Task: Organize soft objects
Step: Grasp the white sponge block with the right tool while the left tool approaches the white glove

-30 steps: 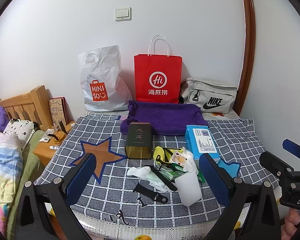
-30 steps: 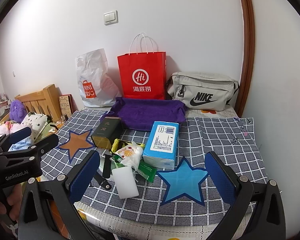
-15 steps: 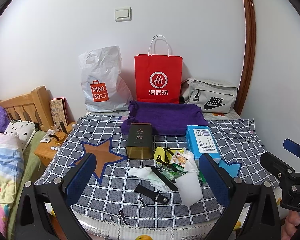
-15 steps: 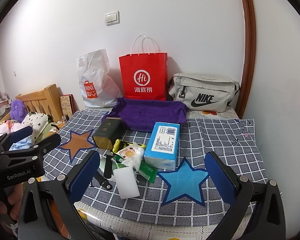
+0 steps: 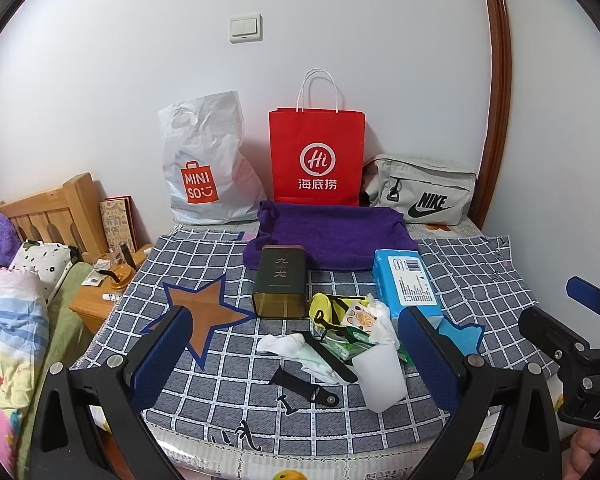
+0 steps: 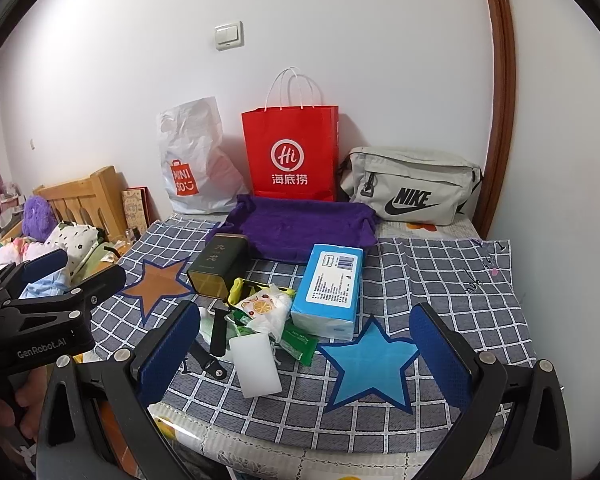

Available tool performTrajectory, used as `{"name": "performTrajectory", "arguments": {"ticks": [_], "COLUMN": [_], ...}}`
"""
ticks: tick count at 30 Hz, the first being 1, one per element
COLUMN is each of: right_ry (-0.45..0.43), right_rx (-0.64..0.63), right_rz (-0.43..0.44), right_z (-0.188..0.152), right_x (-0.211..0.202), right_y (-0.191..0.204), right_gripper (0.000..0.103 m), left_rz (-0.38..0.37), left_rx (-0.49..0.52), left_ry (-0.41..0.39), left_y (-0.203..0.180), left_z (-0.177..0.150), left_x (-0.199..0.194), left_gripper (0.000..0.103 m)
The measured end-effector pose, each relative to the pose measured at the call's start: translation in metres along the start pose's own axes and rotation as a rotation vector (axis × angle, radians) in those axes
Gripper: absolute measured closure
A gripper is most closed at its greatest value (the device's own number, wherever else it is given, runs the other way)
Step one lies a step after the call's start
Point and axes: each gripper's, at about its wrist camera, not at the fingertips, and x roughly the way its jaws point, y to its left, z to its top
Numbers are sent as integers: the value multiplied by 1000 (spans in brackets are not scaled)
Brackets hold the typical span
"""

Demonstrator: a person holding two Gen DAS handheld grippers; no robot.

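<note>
A heap of small things lies mid-table on the checked cloth (image 5: 204,392): a white sponge block (image 5: 380,376) (image 6: 256,364), a white sock (image 5: 296,350), a fruit-print pouch (image 5: 360,316) (image 6: 260,306), green packets (image 6: 298,344), a yellow item (image 5: 320,304), a blue tissue pack (image 5: 406,284) (image 6: 330,288) and a dark tea tin (image 5: 280,282) (image 6: 218,266). A purple towel (image 5: 332,236) (image 6: 300,228) lies behind. My left gripper (image 5: 300,354) is open and empty, short of the heap. My right gripper (image 6: 304,352) is open and empty, to the heap's right.
A white Miniso bag (image 5: 204,164), a red paper bag (image 5: 318,156) and a grey Nike bag (image 5: 420,188) stand along the wall. Black straps (image 5: 304,386) lie by the sock. A bed with a wooden headboard (image 5: 48,212) and a bedside table (image 5: 100,300) are left.
Both views have shifted very slightly; the objects on the table have not moved. Both grippers stay open.
</note>
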Motion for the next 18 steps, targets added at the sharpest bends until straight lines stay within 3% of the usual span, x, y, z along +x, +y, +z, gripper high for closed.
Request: {"name": "performTrajectory", "arguments": {"ticks": [9,18], "right_ry": [7,65], "right_rx": [-13,-10], "right_rz": [20,42], "right_z": [-4,-16], "right_x": [9,40], "right_y": [3,0], "right_gripper": [0,0], "left_rz": [5,56], "left_rx": [15,-32], "left_ry": [23,113], "left_y": [-5,19], "left_z": [1,-9], "left_x": [13,52], "left_gripper": [0,0]}}
